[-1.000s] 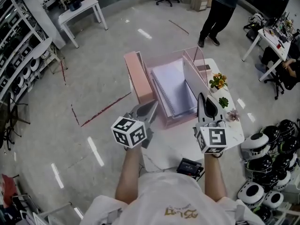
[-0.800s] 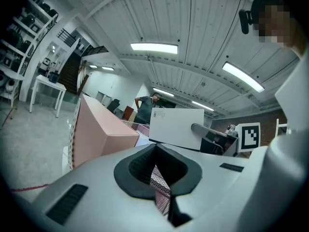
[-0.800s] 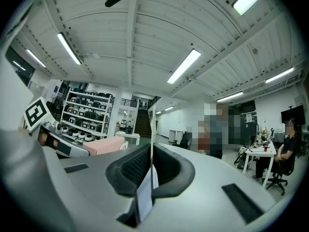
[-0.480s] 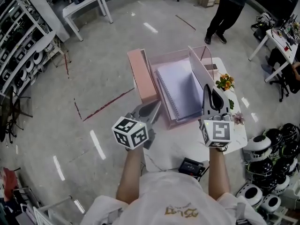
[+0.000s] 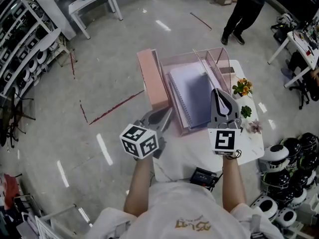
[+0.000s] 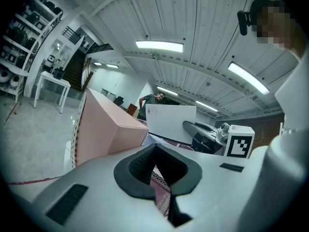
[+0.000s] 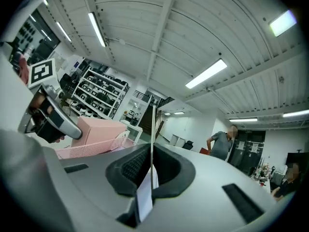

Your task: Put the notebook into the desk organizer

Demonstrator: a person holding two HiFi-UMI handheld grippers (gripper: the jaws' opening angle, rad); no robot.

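A pink desk organizer [image 5: 185, 130] stands on the white table [image 5: 184, 158]. A spiral notebook [image 5: 192, 96] with pale pages lies inside it. Its white cover [image 5: 205, 68] stands up nearly edge-on, and my right gripper [image 5: 218, 95] is shut on it. In the right gripper view the thin cover [image 7: 152, 129] runs between that gripper's [image 7: 151, 166] jaws. My left gripper [image 5: 166, 113] is shut on the organizer's front mesh wall. In the left gripper view pink mesh [image 6: 162, 193] sits pinched in its jaws, with the organizer's pink block [image 6: 106, 129] and the cover [image 6: 171, 122] beyond.
Small potted flowers [image 5: 242, 87], a succulent [image 5: 245, 111] and a pink bloom [image 5: 255, 127] line the table's right side. A black device [image 5: 203, 176] lies at its near edge. White helmets [image 5: 289, 183] crowd the floor on the right. A person [image 5: 246, 9] stands behind.
The cover in my right gripper has swung from showing its broad white face to standing almost edge-on. My left gripper has stayed on the organizer's front wall.
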